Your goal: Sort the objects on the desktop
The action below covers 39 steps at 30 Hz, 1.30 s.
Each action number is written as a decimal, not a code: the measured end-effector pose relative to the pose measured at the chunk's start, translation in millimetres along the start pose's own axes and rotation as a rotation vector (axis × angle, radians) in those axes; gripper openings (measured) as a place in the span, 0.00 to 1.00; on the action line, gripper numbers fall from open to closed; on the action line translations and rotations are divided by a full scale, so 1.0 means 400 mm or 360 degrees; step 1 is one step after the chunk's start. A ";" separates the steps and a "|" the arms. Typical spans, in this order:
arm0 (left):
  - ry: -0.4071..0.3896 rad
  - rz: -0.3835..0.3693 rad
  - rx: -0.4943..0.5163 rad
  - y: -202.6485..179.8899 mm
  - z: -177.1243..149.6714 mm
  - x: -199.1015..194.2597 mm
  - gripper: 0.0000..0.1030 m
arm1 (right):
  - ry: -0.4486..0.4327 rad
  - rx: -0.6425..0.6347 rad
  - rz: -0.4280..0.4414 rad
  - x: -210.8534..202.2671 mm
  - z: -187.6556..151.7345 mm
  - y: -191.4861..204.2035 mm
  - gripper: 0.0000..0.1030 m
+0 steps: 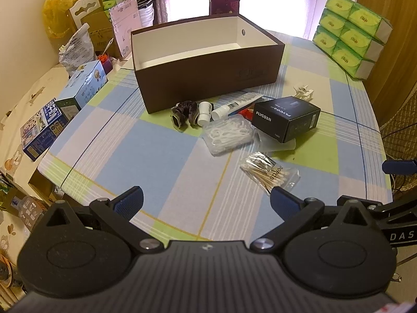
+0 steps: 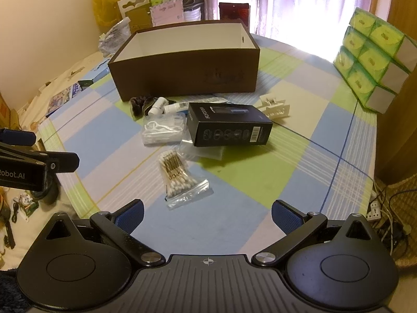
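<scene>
Lying ahead of both grippers' spread, empty jaws, cotton swab bag [image 2: 179, 180] stays ungrasped.

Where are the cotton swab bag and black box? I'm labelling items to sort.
cotton swab bag [image 2: 179, 180], right wrist view, on the white swab tips.
black box [image 1: 288, 118], left wrist view, on its front face.

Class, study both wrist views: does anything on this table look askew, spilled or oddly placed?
Yes. The black box sits tilted, propped on a clear plastic bag rather than flat on the tablecloth. The small items are jumbled in front of the brown box, which holds nothing visible. Nothing looks spilled or damaged.
</scene>
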<state>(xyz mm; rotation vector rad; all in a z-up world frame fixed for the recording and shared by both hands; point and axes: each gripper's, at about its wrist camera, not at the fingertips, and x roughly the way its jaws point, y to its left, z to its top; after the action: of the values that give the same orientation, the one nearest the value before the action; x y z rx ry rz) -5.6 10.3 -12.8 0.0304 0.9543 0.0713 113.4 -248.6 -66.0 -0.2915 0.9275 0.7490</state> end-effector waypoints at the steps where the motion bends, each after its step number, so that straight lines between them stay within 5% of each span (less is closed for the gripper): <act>1: 0.0001 0.0000 0.0000 0.000 0.001 0.003 0.99 | 0.0000 0.0005 -0.0004 0.001 0.000 -0.002 0.98; 28: 0.0222 -0.0238 0.0054 -0.072 0.047 0.253 0.99 | 0.0088 0.0322 -0.0128 0.084 -0.024 -0.186 0.98; 39: 0.0307 -0.0231 0.0026 -0.128 0.089 0.383 0.95 | 0.0163 0.0415 -0.0185 0.125 -0.015 -0.254 0.98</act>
<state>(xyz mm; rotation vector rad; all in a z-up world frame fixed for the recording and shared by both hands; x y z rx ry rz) 114.2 -29.1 -119.7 -0.0315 1.1470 -0.0688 198.6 -301.7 -118.3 -0.1535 1.0833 0.5031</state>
